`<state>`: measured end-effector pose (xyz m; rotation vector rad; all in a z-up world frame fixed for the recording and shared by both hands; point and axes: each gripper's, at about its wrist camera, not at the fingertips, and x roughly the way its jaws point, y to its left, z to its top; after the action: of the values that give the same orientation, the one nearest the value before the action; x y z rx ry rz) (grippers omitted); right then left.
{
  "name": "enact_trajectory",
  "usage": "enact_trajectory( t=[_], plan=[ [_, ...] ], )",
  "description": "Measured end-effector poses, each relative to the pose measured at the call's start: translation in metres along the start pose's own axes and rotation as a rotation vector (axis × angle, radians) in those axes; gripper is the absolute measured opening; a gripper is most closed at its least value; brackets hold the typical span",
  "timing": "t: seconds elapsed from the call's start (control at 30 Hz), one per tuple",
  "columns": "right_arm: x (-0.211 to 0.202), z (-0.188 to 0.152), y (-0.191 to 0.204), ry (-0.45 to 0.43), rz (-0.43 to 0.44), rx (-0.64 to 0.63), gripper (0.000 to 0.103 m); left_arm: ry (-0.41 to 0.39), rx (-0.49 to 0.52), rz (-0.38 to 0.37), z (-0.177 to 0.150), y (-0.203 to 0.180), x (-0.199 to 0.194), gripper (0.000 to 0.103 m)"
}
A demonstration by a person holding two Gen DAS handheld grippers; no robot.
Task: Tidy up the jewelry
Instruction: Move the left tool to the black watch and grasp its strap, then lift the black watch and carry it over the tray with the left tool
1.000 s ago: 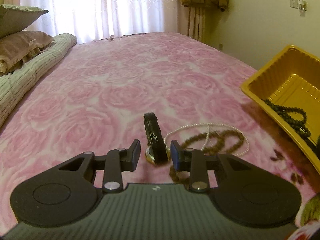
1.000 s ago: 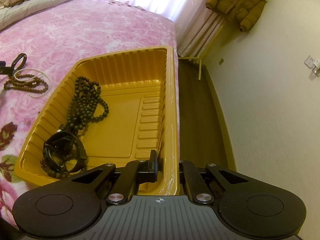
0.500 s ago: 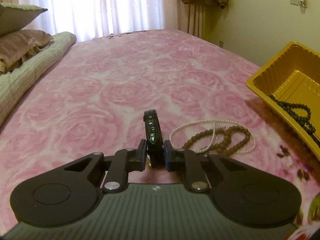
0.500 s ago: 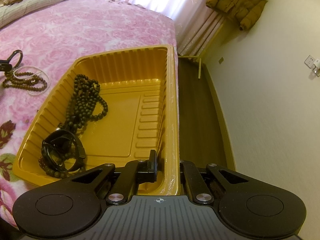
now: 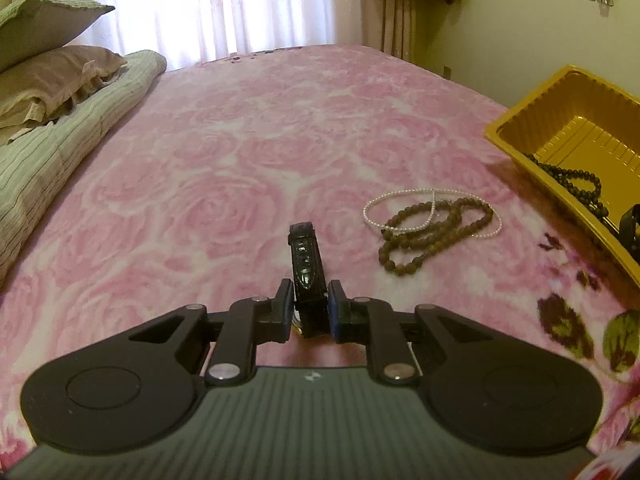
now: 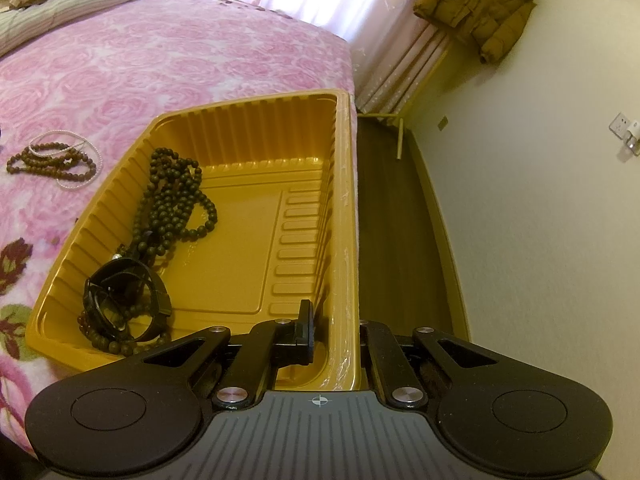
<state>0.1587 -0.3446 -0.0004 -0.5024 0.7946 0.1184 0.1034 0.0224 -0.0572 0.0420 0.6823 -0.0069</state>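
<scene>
A black watch (image 5: pixel 304 256) with a glossy strap stands on edge between the pads of my left gripper (image 5: pixel 309 304), which is shut on it above the pink bedspread. To its right, a brown bead necklace (image 5: pixel 432 236) and a thin pearl strand (image 5: pixel 400 196) lie tangled on the bed. The yellow tray (image 6: pixel 344 240) holds a dark bead necklace (image 6: pixel 172 200) and a black bangle-like piece (image 6: pixel 124 300). My right gripper (image 6: pixel 336 332) is shut on the tray's right wall at the near corner.
Pillows and a folded striped quilt (image 5: pixel 60 140) lie at the left of the bed. The tray (image 5: pixel 516 148) sits at the bed's right edge, beside a dark floor strip (image 6: pixel 392 220) and the wall. A brown jacket (image 6: pixel 480 4) hangs by the curtain.
My left gripper closed on the watch and carried it left, away from the two necklaces on the bed. The right gripper and tray have barely shifted.
</scene>
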Motion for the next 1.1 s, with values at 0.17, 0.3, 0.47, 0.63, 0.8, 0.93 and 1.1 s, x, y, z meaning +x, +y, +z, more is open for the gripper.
enact_trajectory(
  t=[0.17, 0.3, 0.47, 0.63, 0.8, 0.93, 1.1],
  plan=[
    [0.0, 0.0, 0.0, 0.001, 0.0, 0.0, 0.006, -0.015, -0.021, 0.009, 0.007, -0.001, 0.002, 0.018],
    [0.0, 0.0, 0.0, 0.001, 0.0, 0.0, 0.006, 0.001, -0.016, 0.013, 0.011, -0.003, 0.011, 0.018],
    [0.0, 0.0, 0.0, 0.001, 0.0, 0.001, 0.006, 0.005, -0.003, 0.023, 0.012, -0.006, 0.011, 0.012],
    [0.0, 0.0, 0.0, 0.0, 0.0, 0.001, 0.006, 0.001, -0.008, 0.026, 0.013, -0.005, 0.004, 0.012],
    [0.0, 0.0, 0.0, 0.001, 0.0, 0.0, 0.006, -0.004, -0.014, 0.017, 0.019, -0.004, -0.002, 0.012],
    [0.0, 0.0, 0.001, 0.001, -0.001, 0.0, 0.006, -0.015, -0.01, 0.009, 0.023, -0.004, -0.007, 0.012],
    [0.0, 0.0, 0.001, 0.0, -0.001, -0.001, 0.006, -0.027, -0.004, 0.002, 0.027, -0.006, -0.012, 0.012]
  ],
)
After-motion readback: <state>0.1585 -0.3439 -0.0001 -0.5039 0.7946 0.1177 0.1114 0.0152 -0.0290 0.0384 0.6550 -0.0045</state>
